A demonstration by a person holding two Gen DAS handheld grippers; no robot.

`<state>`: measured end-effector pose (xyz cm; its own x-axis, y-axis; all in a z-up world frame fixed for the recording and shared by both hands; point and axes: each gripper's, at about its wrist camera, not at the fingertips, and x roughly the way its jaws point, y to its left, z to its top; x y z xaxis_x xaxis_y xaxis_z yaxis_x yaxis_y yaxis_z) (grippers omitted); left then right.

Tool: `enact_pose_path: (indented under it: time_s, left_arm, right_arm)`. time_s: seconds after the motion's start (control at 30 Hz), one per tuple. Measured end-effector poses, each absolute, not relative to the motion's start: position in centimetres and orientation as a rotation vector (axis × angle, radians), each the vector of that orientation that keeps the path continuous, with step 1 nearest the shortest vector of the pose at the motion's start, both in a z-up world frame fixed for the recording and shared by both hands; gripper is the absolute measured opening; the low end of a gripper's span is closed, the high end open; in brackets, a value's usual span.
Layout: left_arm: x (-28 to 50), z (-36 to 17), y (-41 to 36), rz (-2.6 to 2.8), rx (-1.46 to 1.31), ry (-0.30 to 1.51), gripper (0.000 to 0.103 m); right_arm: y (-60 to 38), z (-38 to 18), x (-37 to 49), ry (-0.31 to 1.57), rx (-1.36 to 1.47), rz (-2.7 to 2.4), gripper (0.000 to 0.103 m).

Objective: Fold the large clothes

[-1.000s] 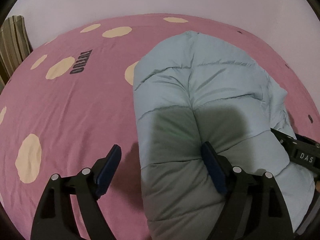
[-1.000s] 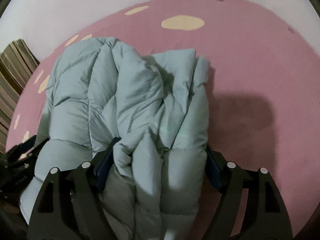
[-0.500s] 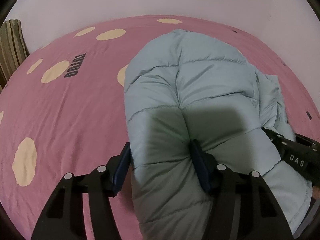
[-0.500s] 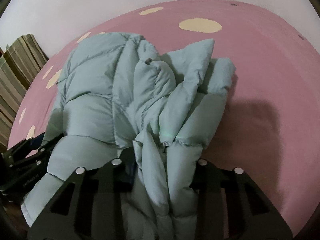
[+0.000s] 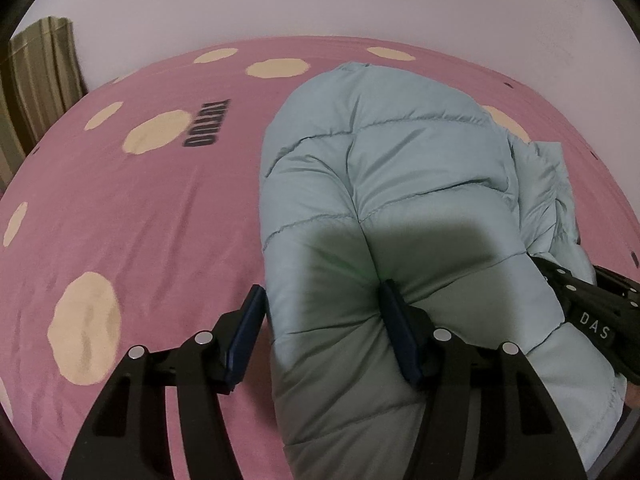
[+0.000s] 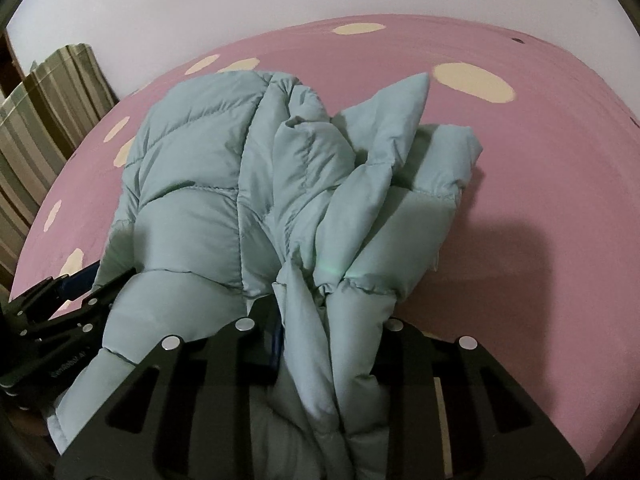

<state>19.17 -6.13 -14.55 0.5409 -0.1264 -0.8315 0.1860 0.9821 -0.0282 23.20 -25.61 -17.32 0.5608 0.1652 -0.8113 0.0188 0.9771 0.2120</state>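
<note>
Left wrist view: the left gripper [image 5: 324, 336], a second ago spread wide around the near edge of the pale blue puffer jacket [image 5: 384, 184], has since pinched a thick roll of it, pads denting the padding. The jacket lies on the pink spotted bedspread [image 5: 140, 216], running from 6 toward 12 o'clock.

Right wrist view: the right gripper [image 6: 320, 344] is closing, far narrower than before, bunching the jacket's gathered folds [image 6: 320, 208]. Both grips look set, so a lift and fold seems next.
</note>
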Motion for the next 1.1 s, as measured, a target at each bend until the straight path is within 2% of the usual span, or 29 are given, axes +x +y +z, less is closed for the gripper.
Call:
enact_pose_path:
  time_s: [0.5, 0.67, 0.83, 1.1]
  left_arm:
    - [21.0, -14.7, -2.4, -0.140, 0.032, 0.979, 0.060]
    - [21.0, -14.5, -2.4, -0.134, 0.040, 0.975, 0.061]
    - [20.6, -14.3, -2.6, -0.111, 0.051, 0.969, 0.066]
    - [19.2, -12.5, -2.5, -0.071, 0.065, 0.944, 0.066]
  right_arm:
    - [-21.9, -17.5, 26.0, 0.969, 0.149, 0.113, 0.028]
    - [-22.1, -17.3, 25.5, 0.954, 0.130, 0.083, 0.038]
    - [-23.1, -17.0, 24.6, 0.922, 0.133, 0.017, 0.060]
    - [-23.6, -14.1, 22.0, 0.845, 0.111, -0.048, 0.061]
